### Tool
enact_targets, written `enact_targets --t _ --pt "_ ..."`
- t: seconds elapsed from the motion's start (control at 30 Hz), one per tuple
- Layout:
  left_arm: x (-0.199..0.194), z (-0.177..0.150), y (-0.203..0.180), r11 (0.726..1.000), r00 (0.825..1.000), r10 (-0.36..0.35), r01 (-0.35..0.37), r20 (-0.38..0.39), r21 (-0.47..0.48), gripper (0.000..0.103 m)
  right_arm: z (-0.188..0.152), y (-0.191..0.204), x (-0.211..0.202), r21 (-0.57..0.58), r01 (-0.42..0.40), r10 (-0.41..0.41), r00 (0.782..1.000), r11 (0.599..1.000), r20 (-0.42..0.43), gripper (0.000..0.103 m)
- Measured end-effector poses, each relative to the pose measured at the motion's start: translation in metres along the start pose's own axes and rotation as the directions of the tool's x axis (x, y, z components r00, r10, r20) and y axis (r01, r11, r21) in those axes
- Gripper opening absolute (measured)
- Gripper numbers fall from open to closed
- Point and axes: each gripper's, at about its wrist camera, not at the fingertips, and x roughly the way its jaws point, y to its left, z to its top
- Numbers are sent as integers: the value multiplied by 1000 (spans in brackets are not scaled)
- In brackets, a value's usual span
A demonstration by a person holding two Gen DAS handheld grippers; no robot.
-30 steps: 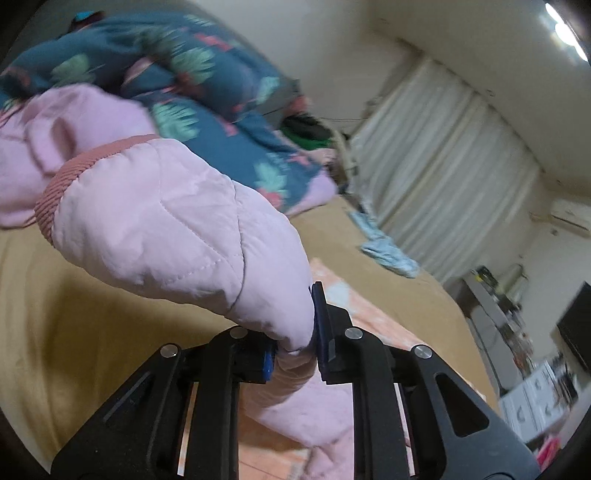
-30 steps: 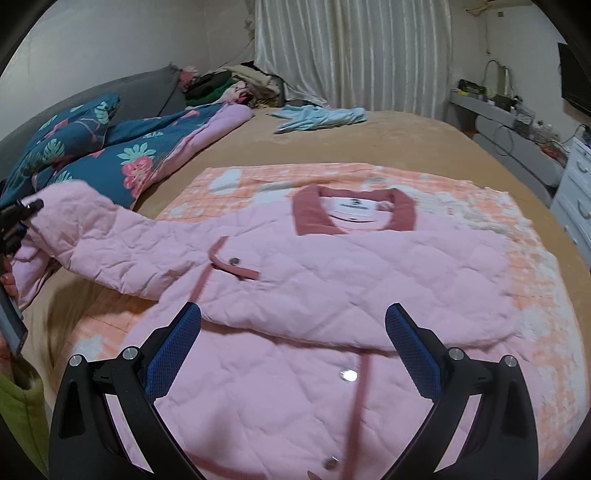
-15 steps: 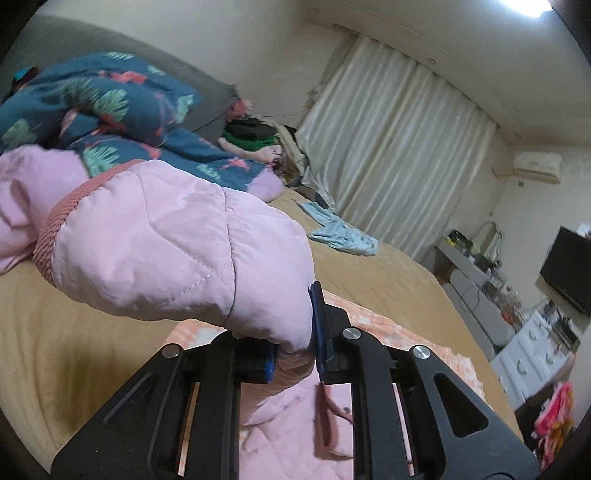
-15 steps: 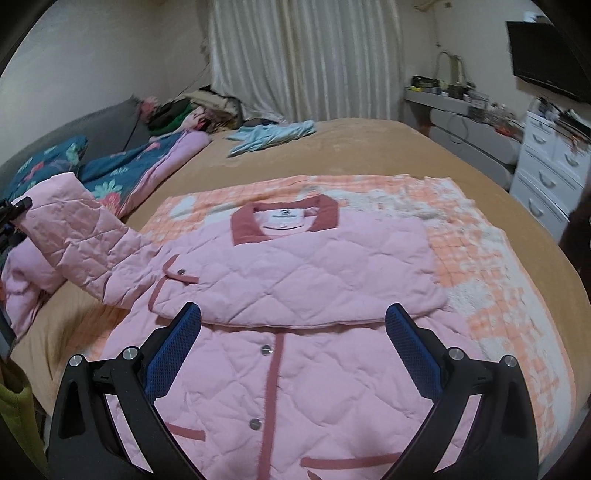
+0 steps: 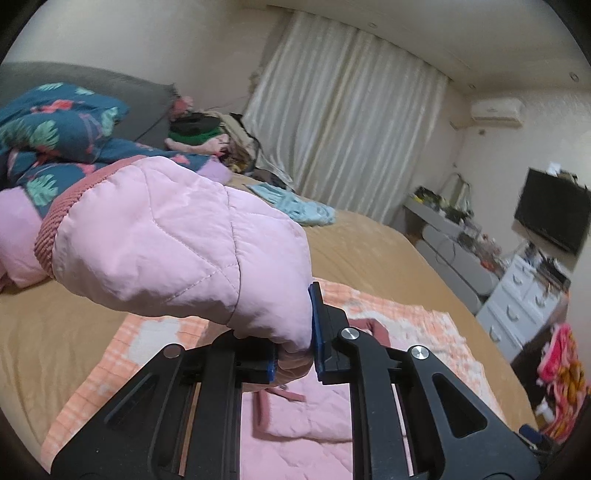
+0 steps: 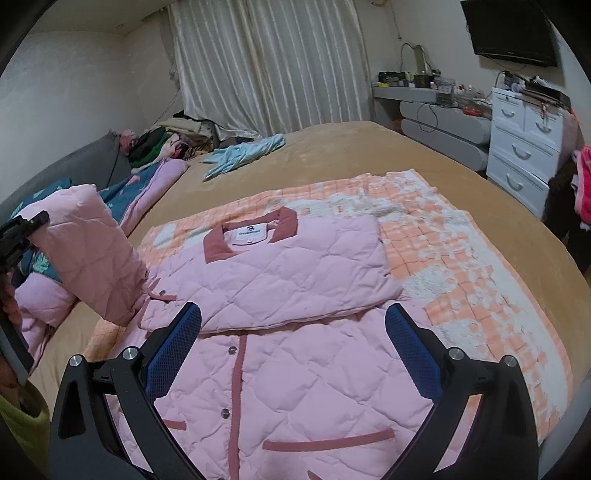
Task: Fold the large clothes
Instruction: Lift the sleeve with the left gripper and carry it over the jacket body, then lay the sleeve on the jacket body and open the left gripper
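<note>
A pink quilted jacket (image 6: 295, 369) with a dusty-red collar and trim lies front up on an orange checked blanket (image 6: 461, 266) on the bed. One sleeve (image 6: 288, 284) is folded across its chest. My left gripper (image 5: 293, 363) is shut on the other sleeve (image 5: 177, 240) near its ribbed cuff and holds it lifted above the bed. In the right wrist view that raised sleeve (image 6: 96, 254) stands at the jacket's left side, with the left gripper (image 6: 22, 229) at its top. My right gripper (image 6: 291, 354) hovers open over the jacket's front, nothing between its fingers.
A dark blue floral duvet (image 5: 62, 129) and a pink pillow (image 5: 14, 236) lie at the bed's left. A light blue garment (image 6: 243, 151) rests farther back near the curtains. White drawers (image 6: 524, 151) and a wall television (image 6: 509, 29) stand at the right.
My left gripper has carried the sleeve up and in toward the jacket's body, rolling as it went. The right gripper has shifted right over the jacket's front, still open.
</note>
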Motion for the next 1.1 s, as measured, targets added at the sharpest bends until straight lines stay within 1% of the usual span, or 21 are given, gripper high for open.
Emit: enact_targets --t 0.23,0.5,0.7,0.83,1.1 --pt "22 -17 -43 994 997 -40 46 -59 97 7 -3 -18 -5 26 11 -11 1000 1000 0 99" --pt "49 -47 -84 976 986 -84 112 -147 189 7 -7 -42 -2 56 40 -39 999 998 -13 99" --pt "67 -76 -111 952 972 -101 156 -211 265 7 -12 -62 1 91 63 -61 998 994 -25 99" --pt "78 -97 -124 937 962 -103 179 -251 300 7 -17 -74 5 111 77 -74 997 991 -35 99" --pt "104 -144 -148 897 937 -74 213 -341 388 8 -25 -100 12 160 106 -98 994 981 -56 99"
